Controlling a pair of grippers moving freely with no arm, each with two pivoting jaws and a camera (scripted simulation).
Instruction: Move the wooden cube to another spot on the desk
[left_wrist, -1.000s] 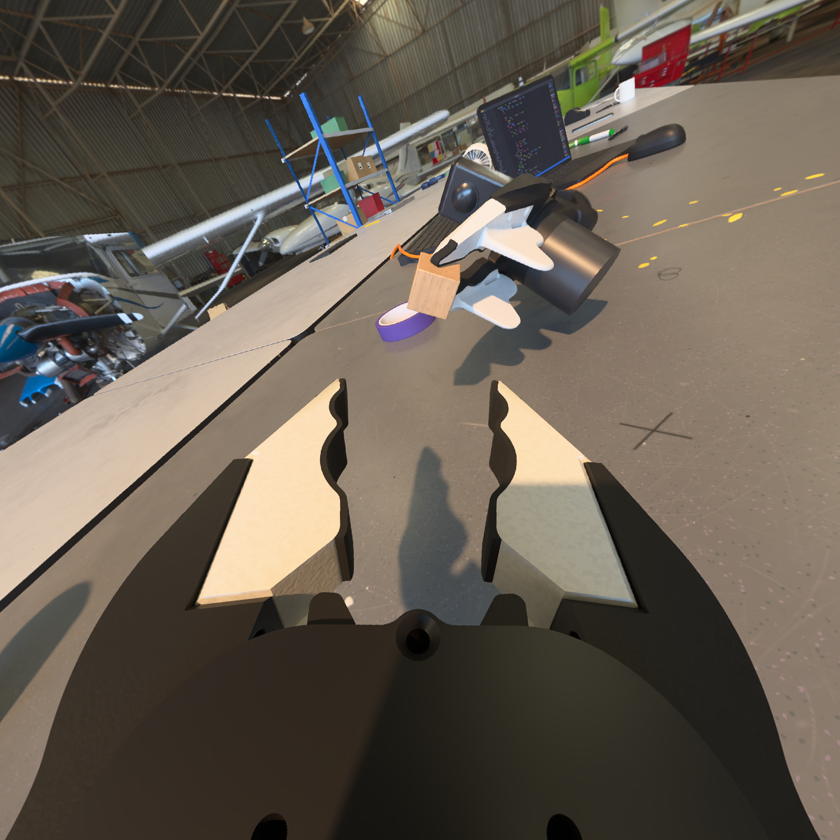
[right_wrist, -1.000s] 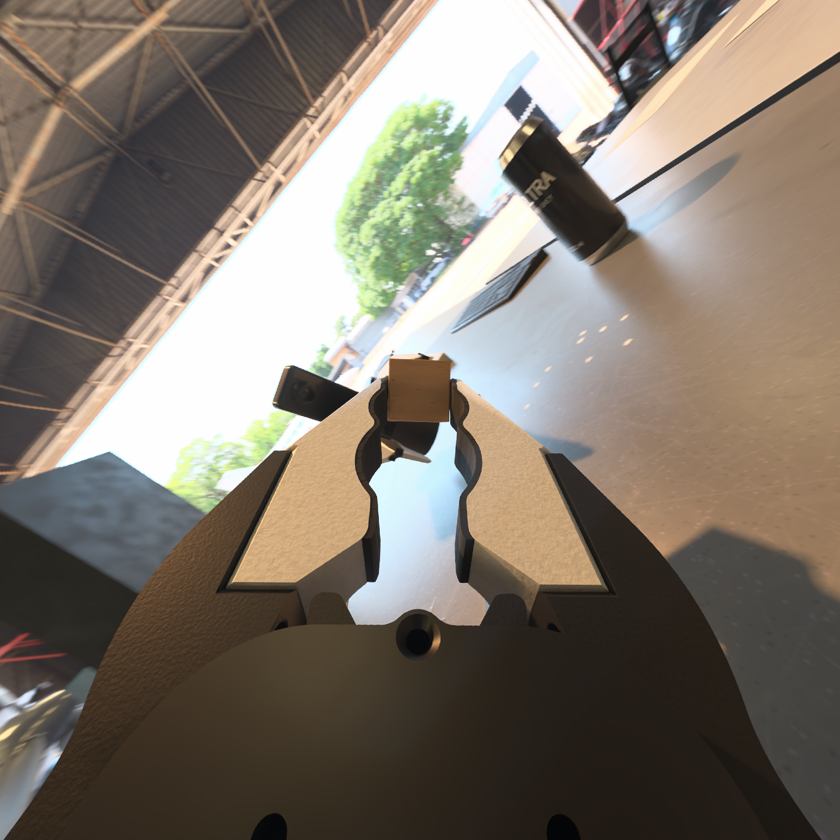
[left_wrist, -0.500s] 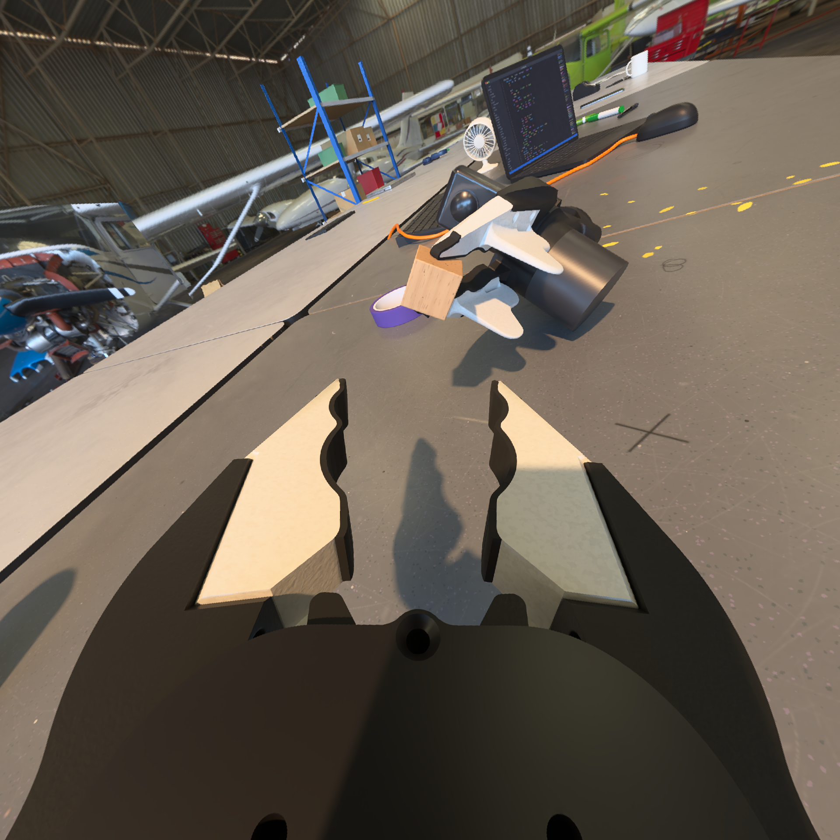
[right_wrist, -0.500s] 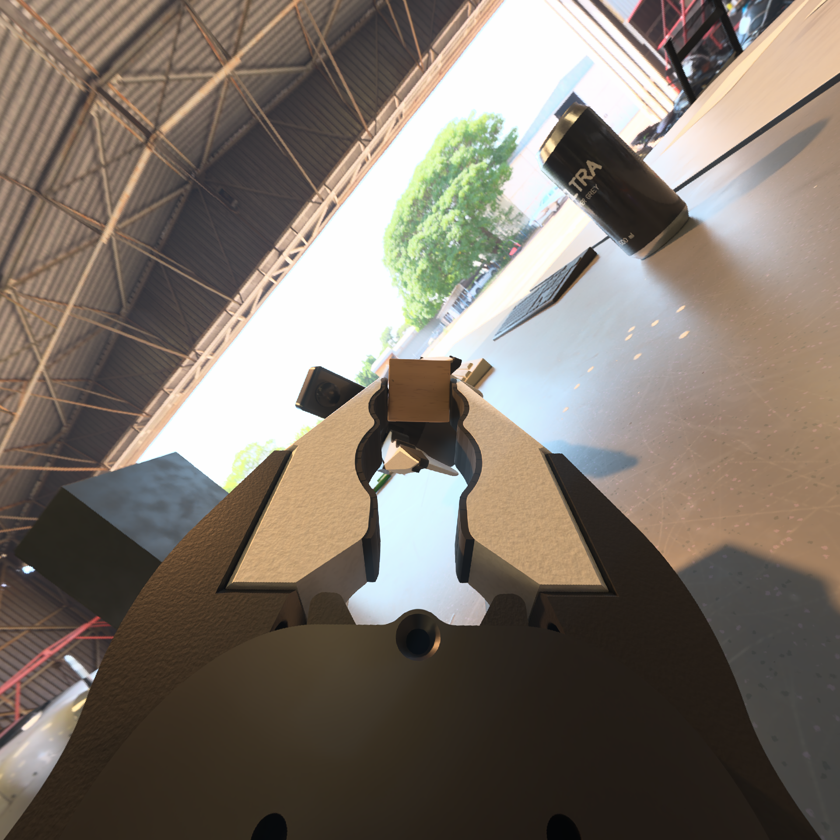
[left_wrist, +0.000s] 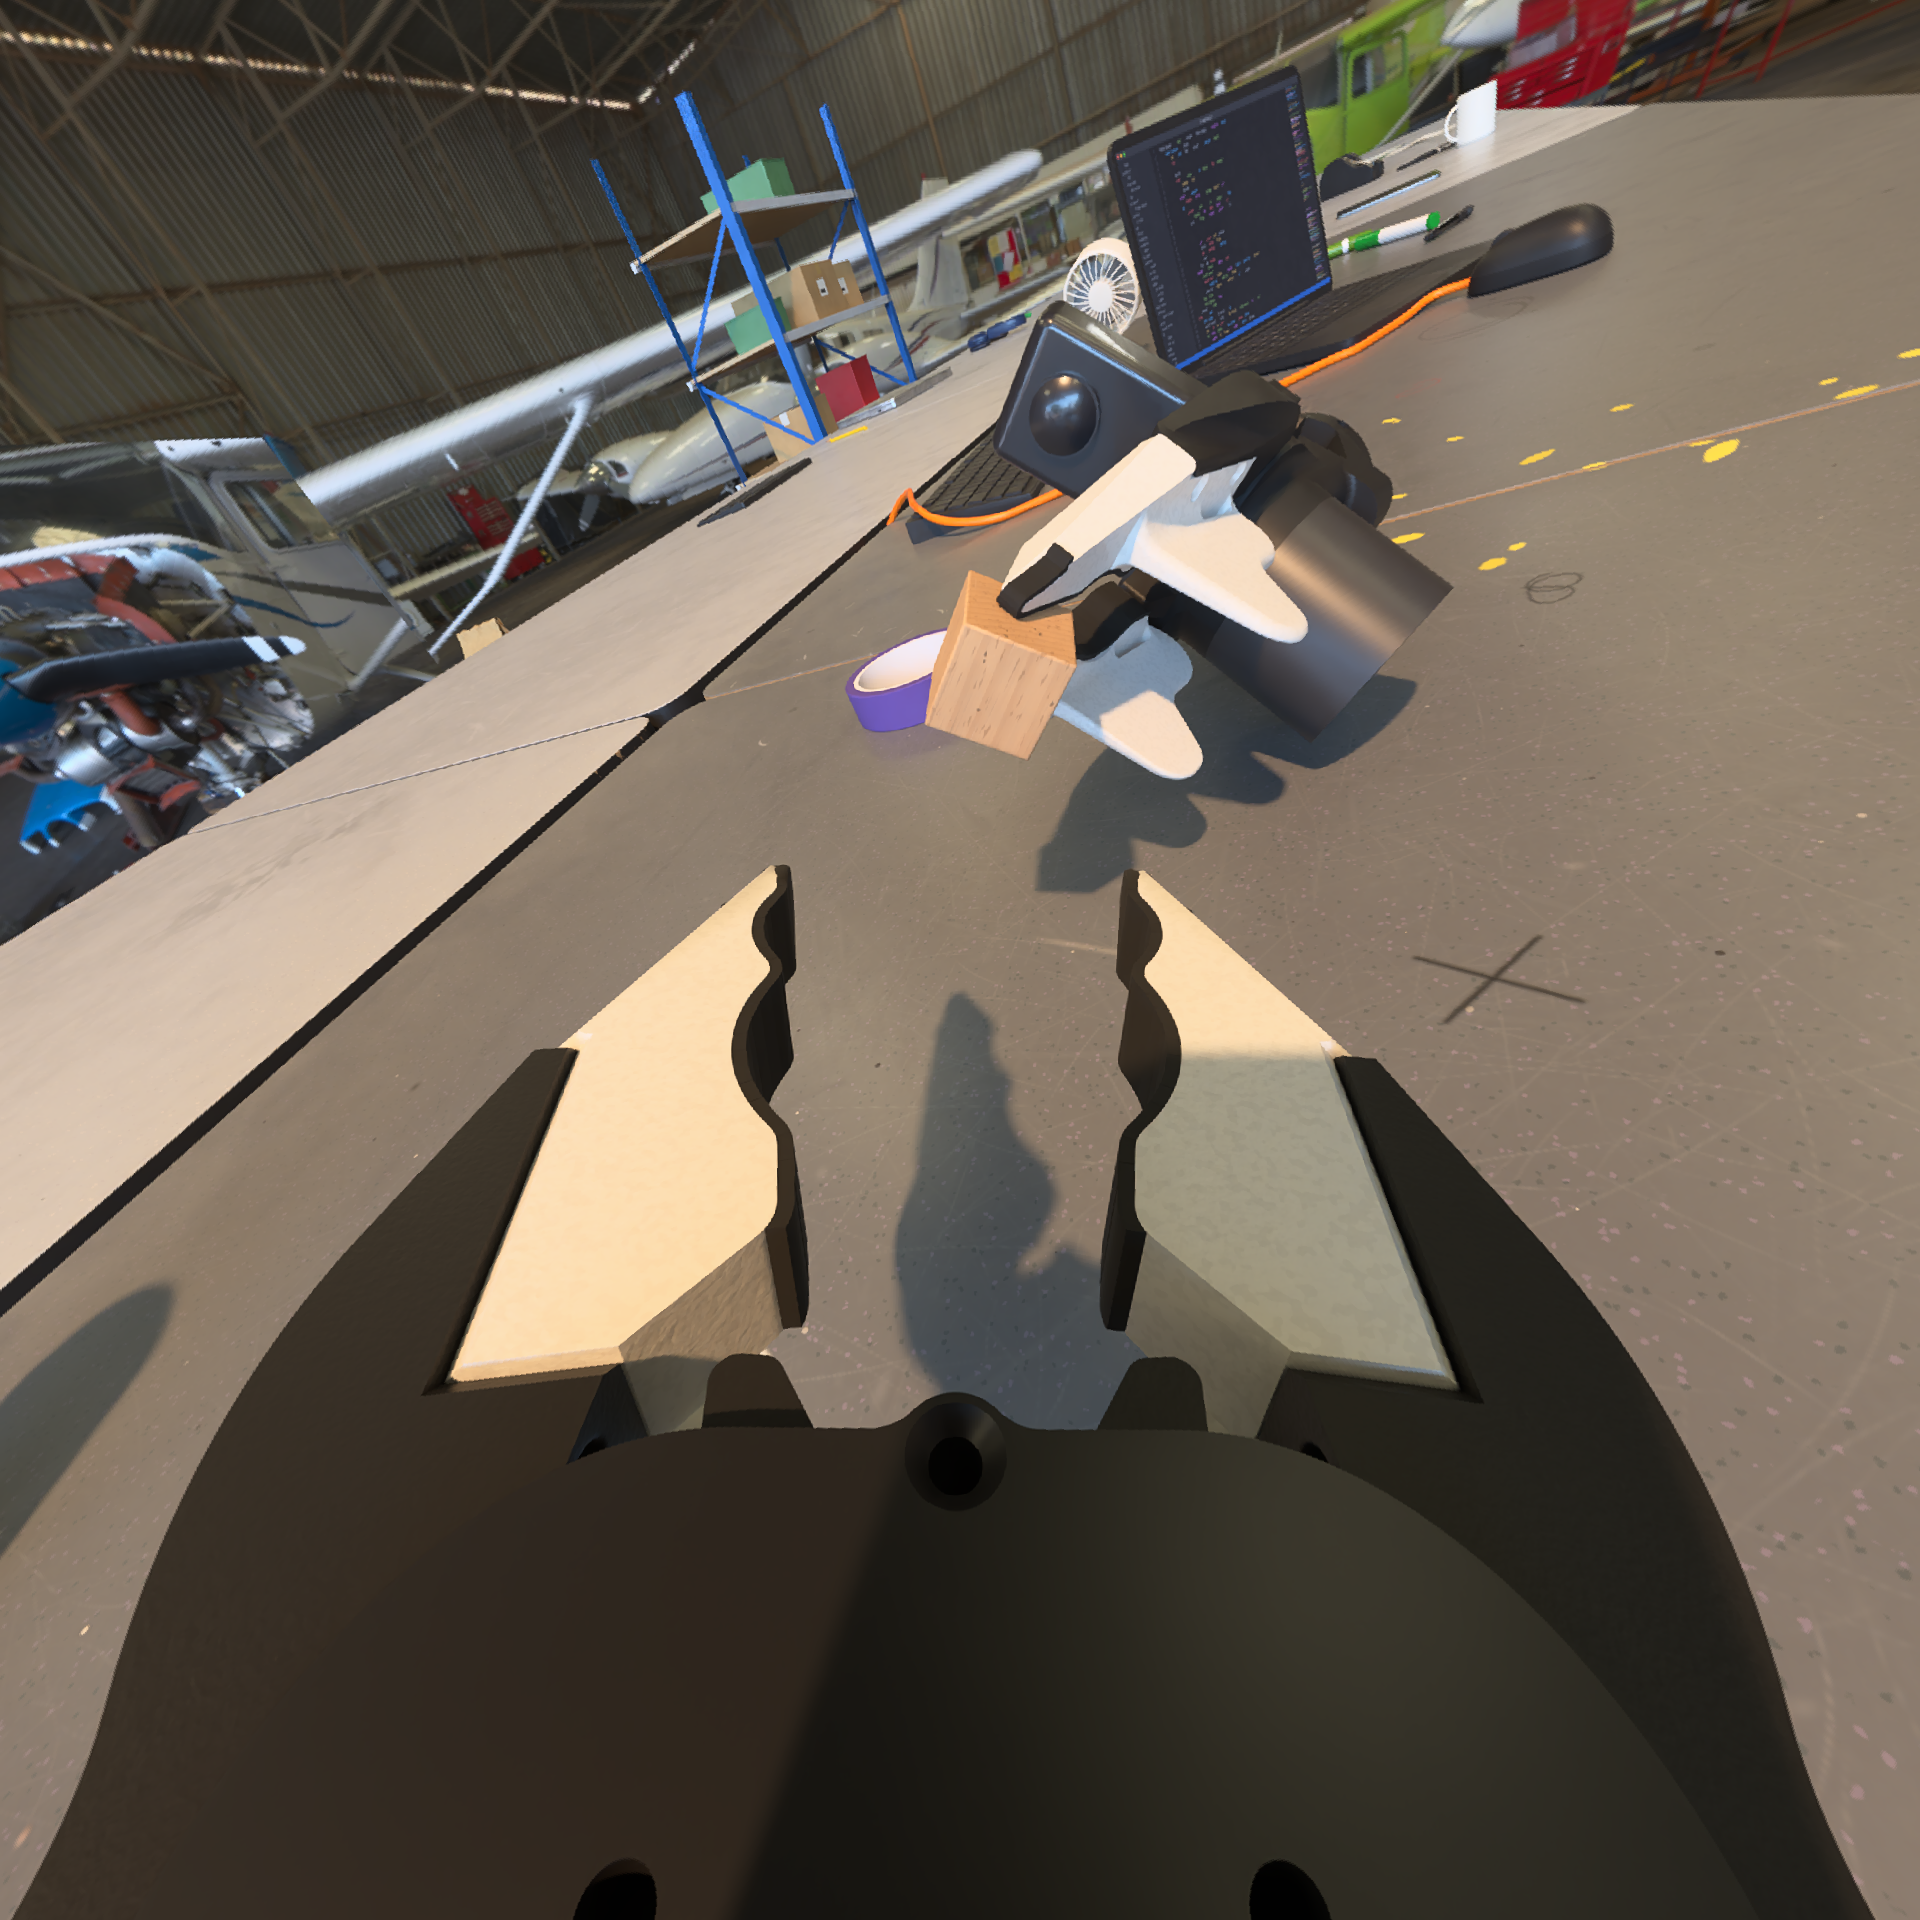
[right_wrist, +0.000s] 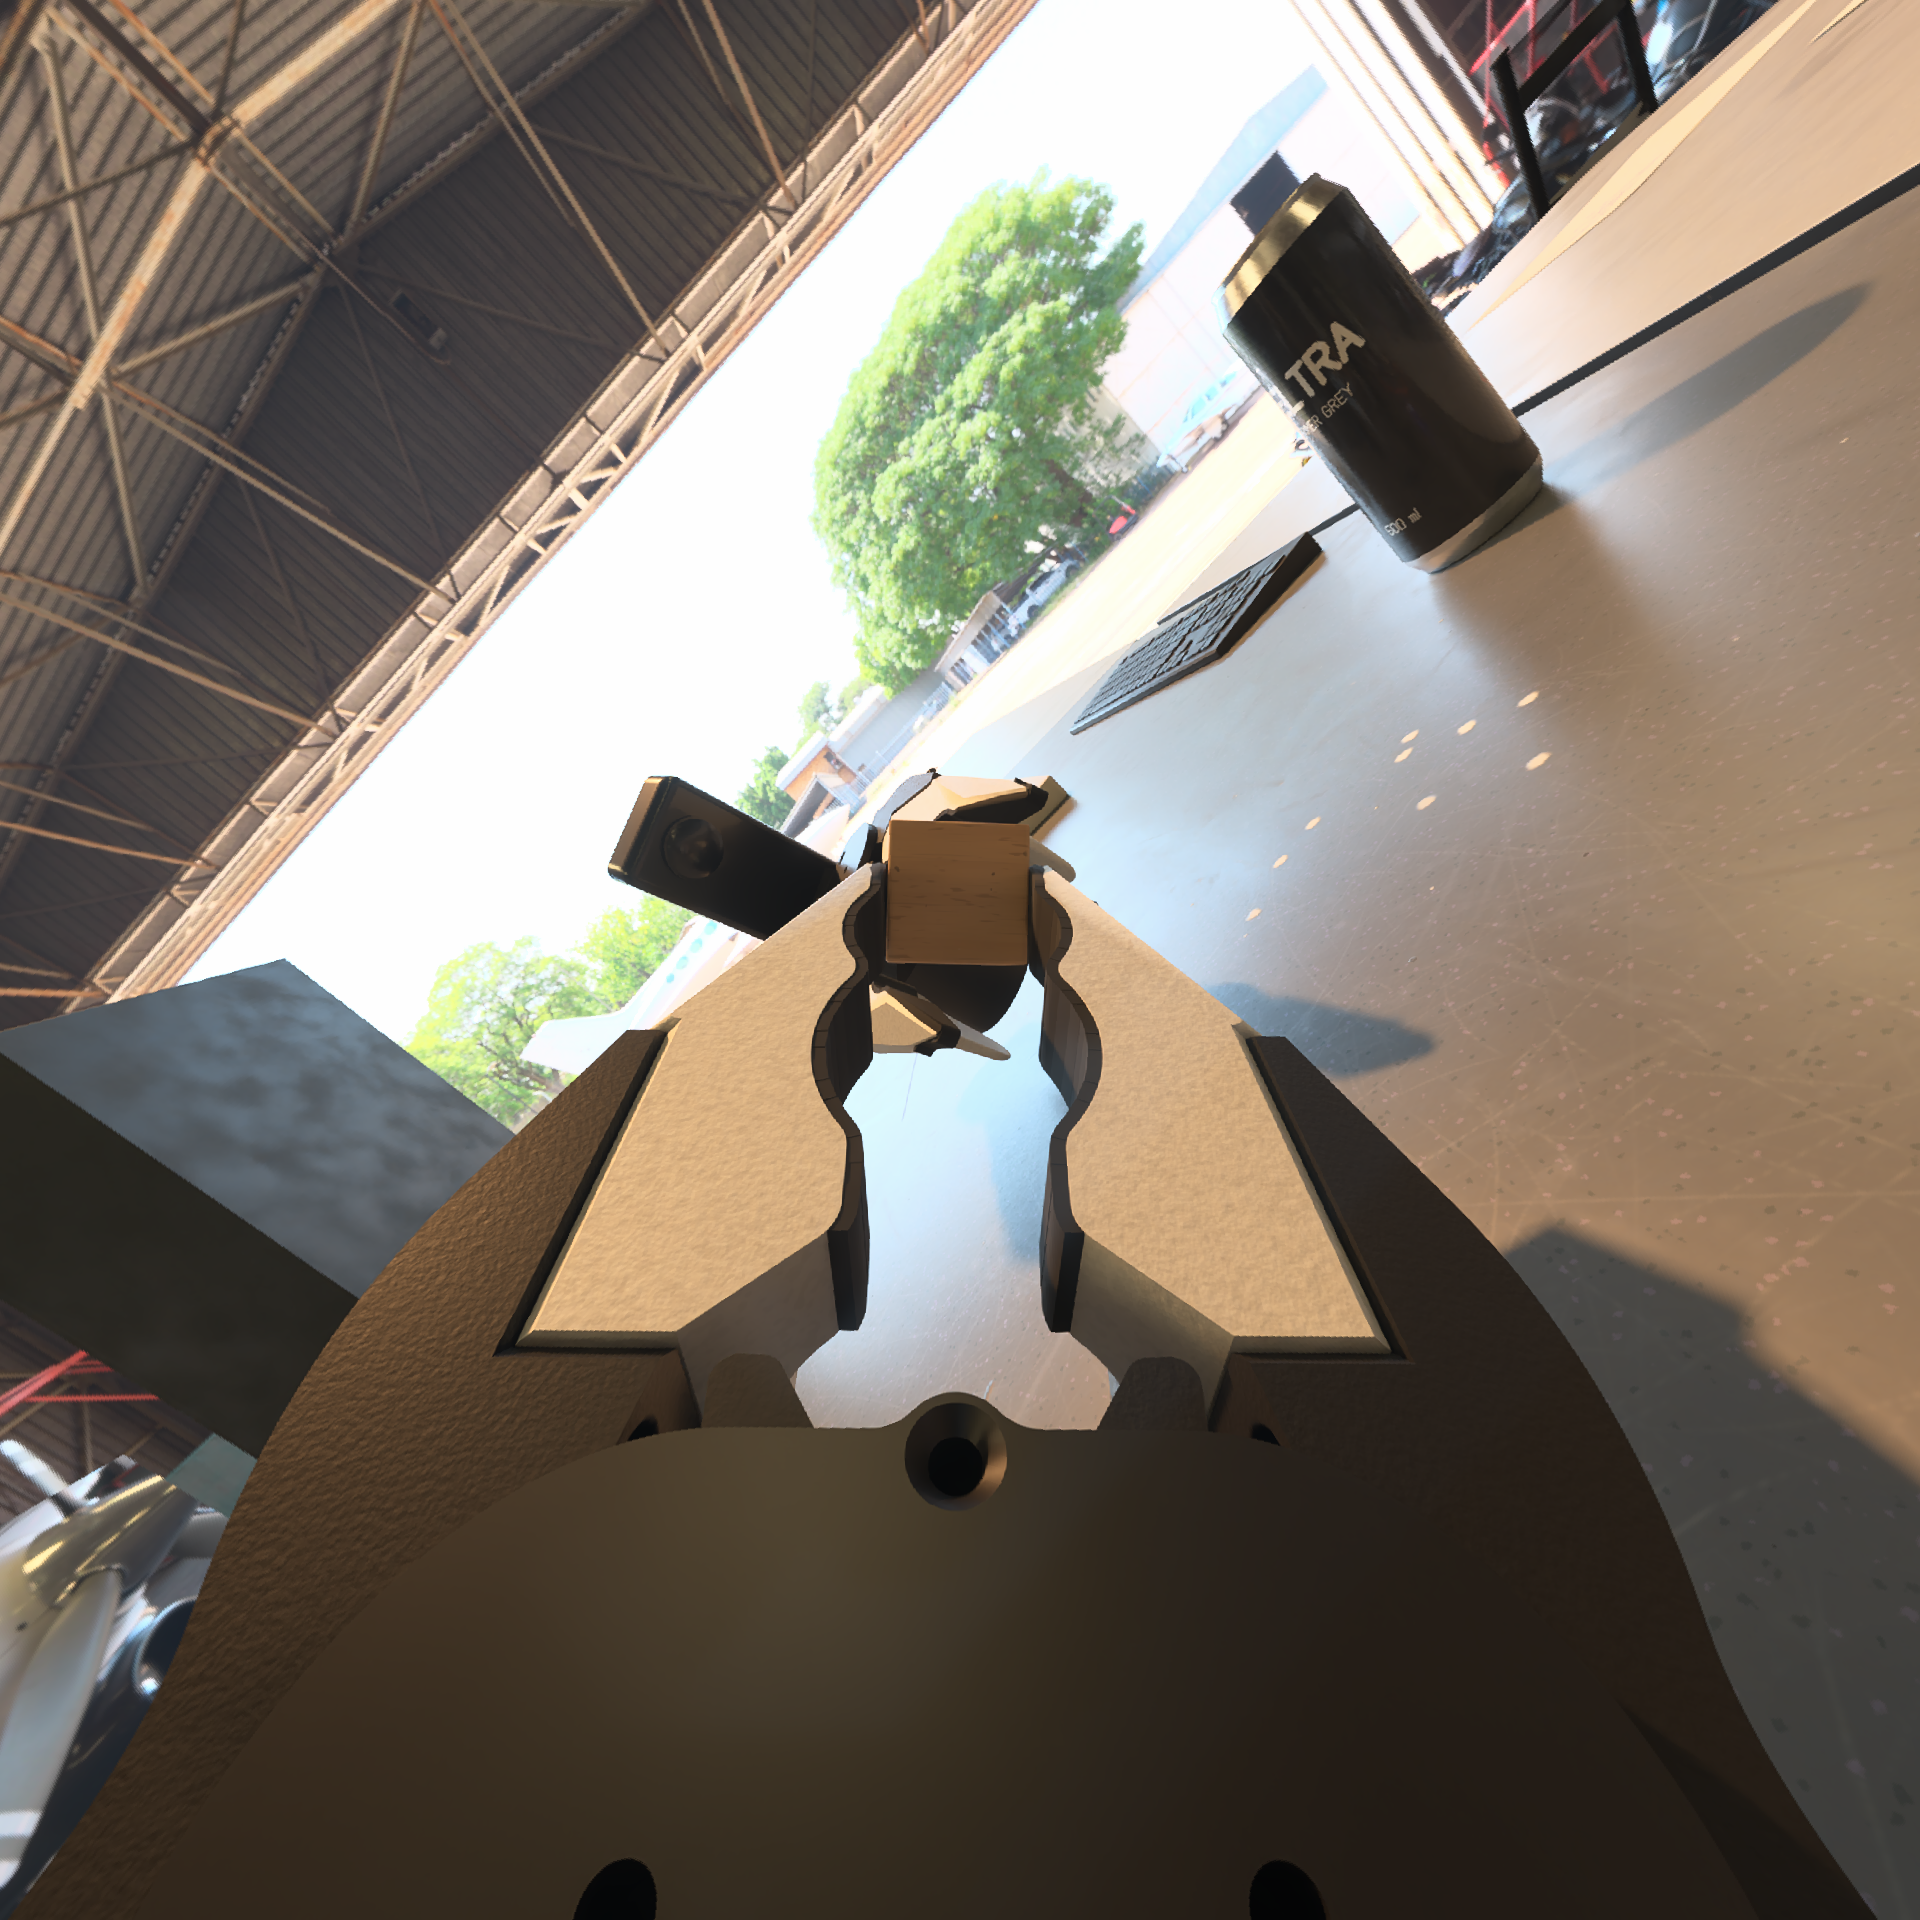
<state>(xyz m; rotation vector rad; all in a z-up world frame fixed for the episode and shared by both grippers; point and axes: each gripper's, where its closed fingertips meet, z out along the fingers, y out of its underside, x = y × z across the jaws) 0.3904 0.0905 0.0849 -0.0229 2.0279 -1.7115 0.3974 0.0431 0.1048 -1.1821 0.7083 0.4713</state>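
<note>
The wooden cube (right_wrist: 957, 894) is clamped between the tips of my right gripper (right_wrist: 957, 888), held tilted above the grey desk (right_wrist: 1558, 1039). In the left wrist view the same cube (left_wrist: 997, 665) hangs in the right gripper (left_wrist: 1049, 634), a little above the desk (left_wrist: 1558, 1143) and in front of a purple tape roll (left_wrist: 894, 681). My left gripper (left_wrist: 956, 894) is open and empty, low over the desk, short of the cube. The left gripper shows beyond the cube in the right wrist view (right_wrist: 935, 1023).
A black can (right_wrist: 1382, 374) and a black keyboard (right_wrist: 1195, 634) stand farther off. A laptop (left_wrist: 1216, 208), a small white fan (left_wrist: 1101, 281), an orange cable (left_wrist: 1371, 338), a black mouse (left_wrist: 1538, 244), a green marker (left_wrist: 1382, 234) and a white mug (left_wrist: 1470, 109) lie behind. A pencilled cross (left_wrist: 1496, 977) marks the desk.
The right gripper has carried the cube lower and closer to the left gripper, and its view has turned so the can sits farther right. The left gripper stays open.
</note>
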